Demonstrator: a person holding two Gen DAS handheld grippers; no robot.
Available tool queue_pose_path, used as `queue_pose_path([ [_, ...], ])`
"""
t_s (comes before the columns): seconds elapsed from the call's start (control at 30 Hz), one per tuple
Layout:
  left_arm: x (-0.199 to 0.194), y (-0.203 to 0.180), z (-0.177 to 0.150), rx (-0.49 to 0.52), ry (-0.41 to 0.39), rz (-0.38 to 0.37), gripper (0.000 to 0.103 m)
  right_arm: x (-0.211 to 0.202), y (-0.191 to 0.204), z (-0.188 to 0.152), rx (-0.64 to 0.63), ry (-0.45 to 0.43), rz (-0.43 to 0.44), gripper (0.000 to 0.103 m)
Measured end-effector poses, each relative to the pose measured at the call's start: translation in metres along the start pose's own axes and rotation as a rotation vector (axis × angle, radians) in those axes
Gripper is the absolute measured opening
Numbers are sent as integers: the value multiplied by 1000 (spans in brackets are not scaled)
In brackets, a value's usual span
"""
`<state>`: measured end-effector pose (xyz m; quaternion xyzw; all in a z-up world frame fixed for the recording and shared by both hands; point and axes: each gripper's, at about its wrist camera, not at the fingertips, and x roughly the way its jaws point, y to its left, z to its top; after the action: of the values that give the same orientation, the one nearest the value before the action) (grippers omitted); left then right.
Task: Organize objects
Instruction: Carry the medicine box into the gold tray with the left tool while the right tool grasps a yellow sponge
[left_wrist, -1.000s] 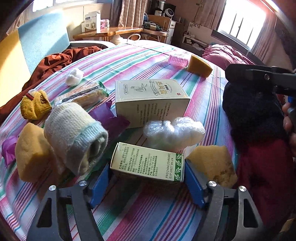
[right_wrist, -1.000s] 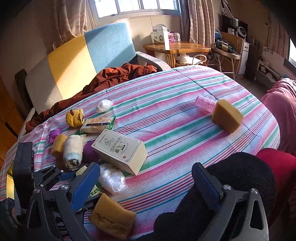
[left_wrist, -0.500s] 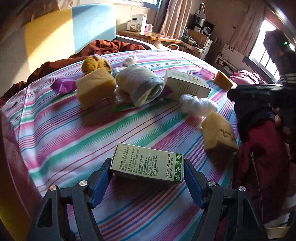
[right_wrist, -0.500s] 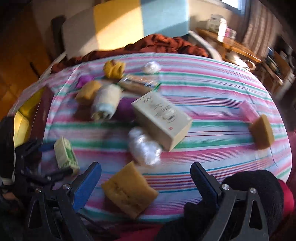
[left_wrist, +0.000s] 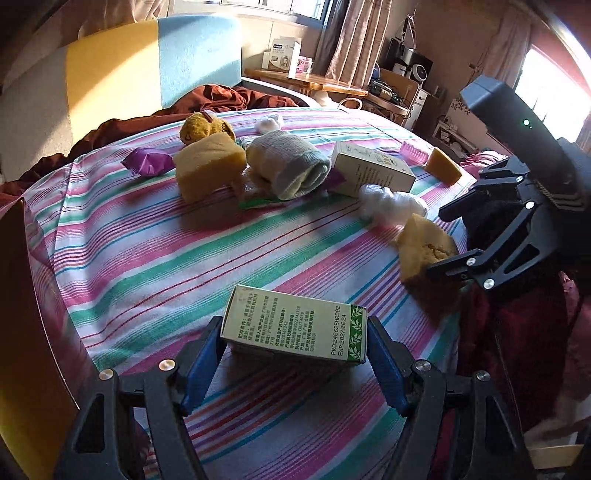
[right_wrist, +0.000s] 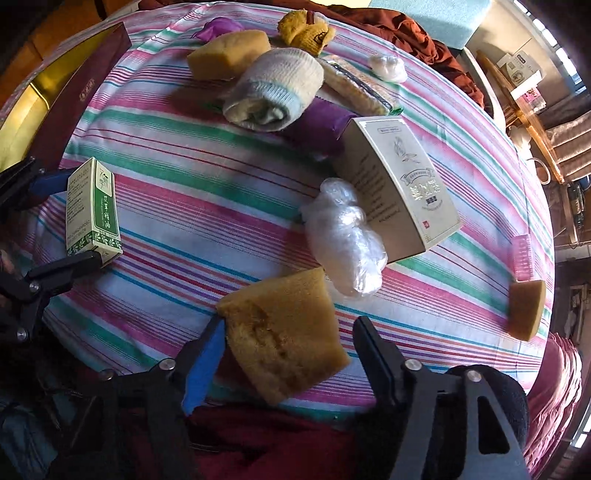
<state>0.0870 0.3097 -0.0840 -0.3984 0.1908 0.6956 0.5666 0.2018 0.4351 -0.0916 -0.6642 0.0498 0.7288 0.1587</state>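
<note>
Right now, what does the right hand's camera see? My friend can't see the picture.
The right gripper is closing around a yellow sponge at the edge of a striped tablecloth. Further on lie a plastic bag, a cream box and a rolled sock.

A small green-and-white carton (left_wrist: 295, 326) lies lengthwise between my left jaws; a ragged yellow sponge (right_wrist: 284, 332) sits at my right jaws, which are closing.

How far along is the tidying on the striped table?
Nothing looks sorted yet. In hand: the left hand-held gripper clamps the green box, and the right hand-held gripper is closing around a yellow sponge. Left: the rolled sock, beige box, plastic wad and other sponges.
</note>
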Motion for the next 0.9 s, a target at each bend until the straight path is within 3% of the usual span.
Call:
queue_pose_path([
  [0.13,-12,-1,-2,-9,-23,-6,75,-2,1,-5,15,-35,3,55],
  [0.33,-49,4,0,-37,-95,17,75,-9,7,-9,48,-90,-34,54],
  [0.47,-76,18,-3,-78,-140,68,75,-13,15,-10,61,-124,-4,54],
  [0.67,-116,67,-22,-218,-185,203,75,-14,24,-6,67,-152,6,54],
  [0.9,-155,130,-72,-385,-185,393,75,-15,22,12,50,-163,3,54],
])
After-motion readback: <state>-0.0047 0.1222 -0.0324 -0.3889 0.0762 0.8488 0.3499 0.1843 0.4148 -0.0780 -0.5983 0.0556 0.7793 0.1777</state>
